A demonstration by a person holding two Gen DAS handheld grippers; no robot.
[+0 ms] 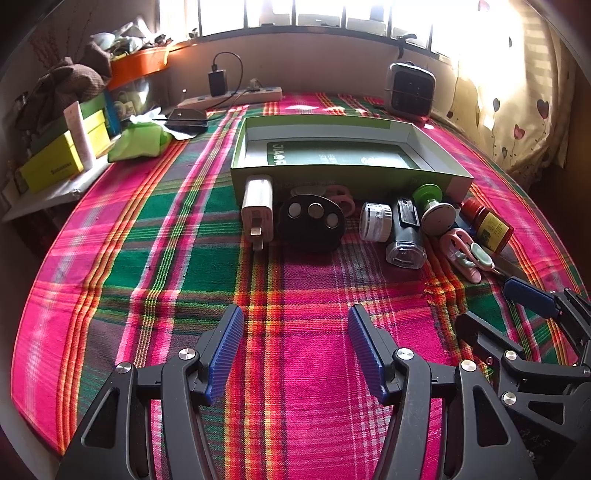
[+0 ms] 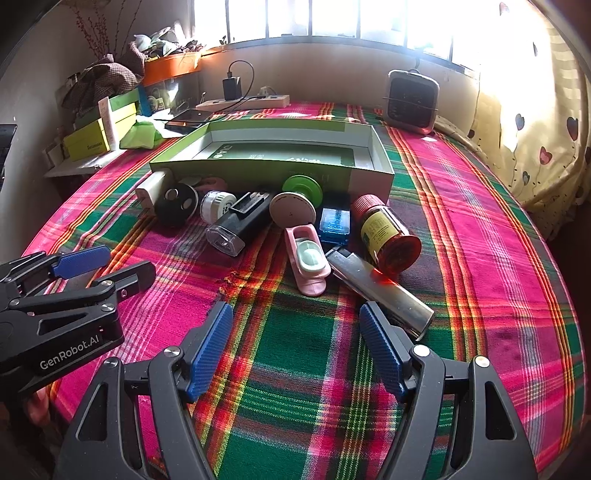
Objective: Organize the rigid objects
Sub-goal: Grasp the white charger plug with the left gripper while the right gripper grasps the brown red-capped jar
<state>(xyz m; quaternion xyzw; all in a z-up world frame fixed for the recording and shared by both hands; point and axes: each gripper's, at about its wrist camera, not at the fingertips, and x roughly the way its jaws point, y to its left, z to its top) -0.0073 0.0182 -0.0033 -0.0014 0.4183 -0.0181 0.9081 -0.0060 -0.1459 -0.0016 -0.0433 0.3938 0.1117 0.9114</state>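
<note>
**Both claws open and empty before a row of small objects**

The left claw (image 1: 295,343) hovers low over the plaid cloth (image 1: 147,258), its blue pads wide apart with nothing between them. The right claw (image 2: 295,343) is likewise spread and holds nothing; its right fingertip sits just beside the near end of a silver lighter (image 2: 380,286).

The small objects lie in a line against the front wall of an open green box (image 1: 351,177), whose inside holds only a printed liner. From the left wrist view the row reads: a white charger plug (image 1: 257,208), a black oval case (image 1: 312,221), a small white jar (image 1: 375,221), a black flashlight (image 1: 406,236), a green-and-white spool (image 1: 434,210), a pink clip (image 1: 465,254) and a red bottle (image 1: 487,221).

Only the right wrist view shows the lighter in full and a blue translucent case (image 2: 334,225) between the spool and the bottle. Something pink lies behind the oval case, too hidden to identify.

The surface may be a bed or a bench; the cloth covers it fully. Behind are a barred window (image 1: 295,14), a power strip (image 1: 236,96), a small heater (image 1: 410,88), a heart-patterned curtain (image 1: 517,110) and stacked yellow-green boxes (image 1: 62,155).
</note>
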